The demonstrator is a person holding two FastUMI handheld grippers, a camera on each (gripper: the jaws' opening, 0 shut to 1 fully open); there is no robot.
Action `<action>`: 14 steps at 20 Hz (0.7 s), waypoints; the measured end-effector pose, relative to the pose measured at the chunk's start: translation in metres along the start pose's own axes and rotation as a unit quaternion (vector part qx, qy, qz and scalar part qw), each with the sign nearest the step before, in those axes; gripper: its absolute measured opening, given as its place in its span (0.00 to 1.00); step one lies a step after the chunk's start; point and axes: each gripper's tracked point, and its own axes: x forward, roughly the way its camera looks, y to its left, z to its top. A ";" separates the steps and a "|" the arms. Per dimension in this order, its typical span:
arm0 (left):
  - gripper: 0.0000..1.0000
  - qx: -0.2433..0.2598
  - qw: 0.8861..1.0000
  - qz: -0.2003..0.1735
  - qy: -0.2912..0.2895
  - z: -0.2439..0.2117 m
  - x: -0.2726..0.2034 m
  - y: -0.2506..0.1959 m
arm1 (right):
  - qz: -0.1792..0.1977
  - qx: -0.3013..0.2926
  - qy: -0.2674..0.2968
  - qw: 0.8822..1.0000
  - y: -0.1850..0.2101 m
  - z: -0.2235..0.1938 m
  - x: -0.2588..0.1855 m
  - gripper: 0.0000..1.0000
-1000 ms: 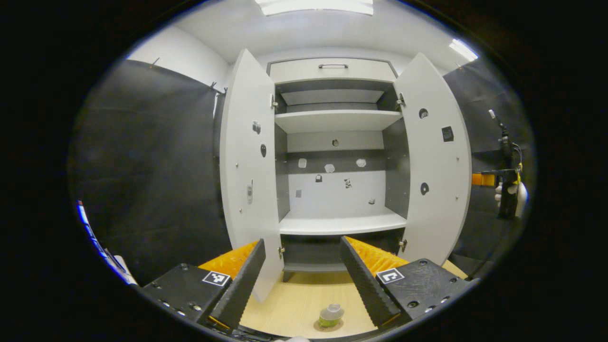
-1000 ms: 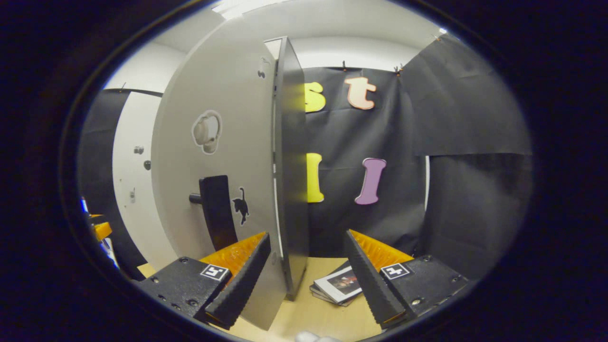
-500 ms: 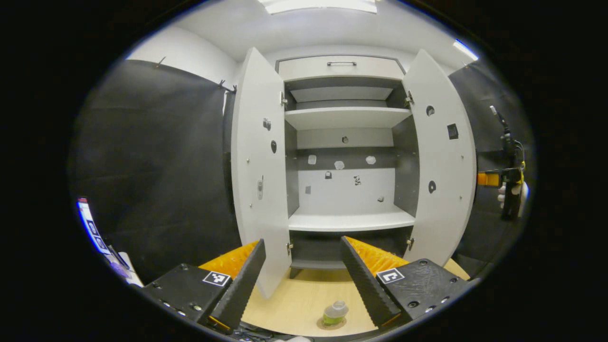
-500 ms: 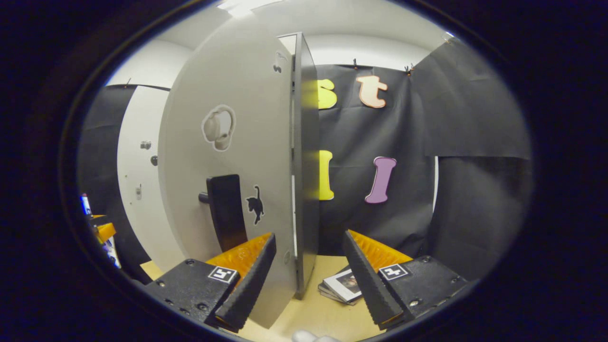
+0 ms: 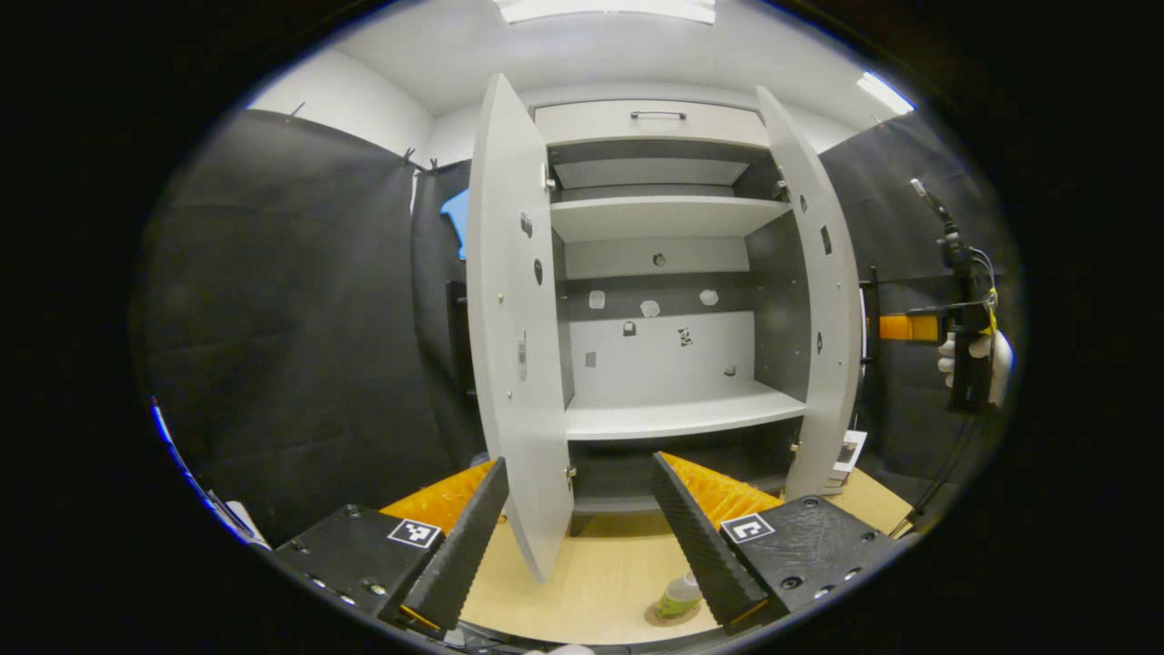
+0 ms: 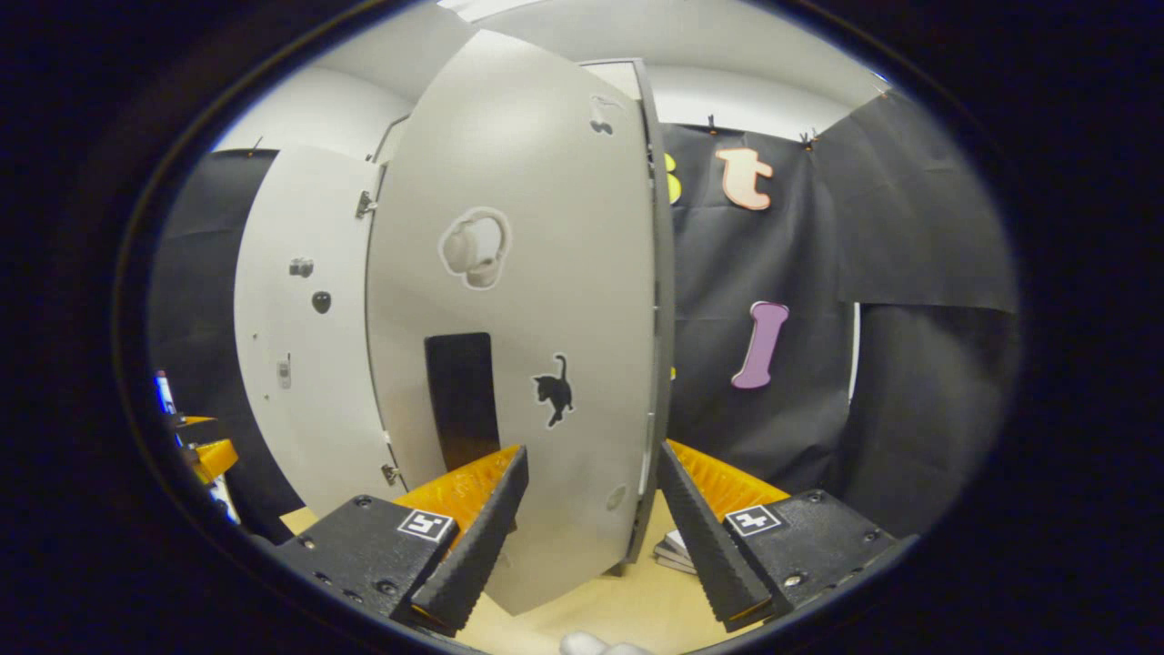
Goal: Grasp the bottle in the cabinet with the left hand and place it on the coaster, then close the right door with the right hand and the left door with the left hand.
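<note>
Bottle on coaster; both claws wide apart, unladen.

This is a staged recording booth, not a real home: black cloth walls clipped up along plain white room walls, flat ceiling light panels overhead, and a tall grey-and-white cabinet dotted with small stickers standing alone on a light wooden tabletop
</note>
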 end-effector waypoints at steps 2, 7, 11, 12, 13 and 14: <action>0.96 -0.003 1.000 -0.006 0.002 -0.003 0.002 0.008 | 0.002 -0.003 -0.008 1.000 0.017 0.002 0.000 0.96; 0.96 0.000 1.000 -0.015 -0.001 -0.003 0.008 0.026 | -0.008 -0.003 -0.010 1.000 0.037 0.001 -0.009 1.00; 0.95 0.001 1.000 -0.014 -0.008 0.000 0.011 0.037 | -0.030 0.000 0.003 1.000 0.038 -0.009 -0.020 1.00; 0.96 0.001 1.000 -0.010 -0.010 0.003 0.013 0.042 | -0.037 0.000 0.007 0.999 0.038 -0.013 -0.026 1.00; 0.96 0.001 1.000 -0.006 -0.011 0.003 0.015 0.047 | -0.045 -0.001 0.009 0.999 0.039 -0.018 -0.031 1.00; 0.96 0.000 1.000 -0.003 -0.011 0.003 0.016 0.052 | -0.055 -0.001 0.009 0.998 0.038 -0.022 -0.036 1.00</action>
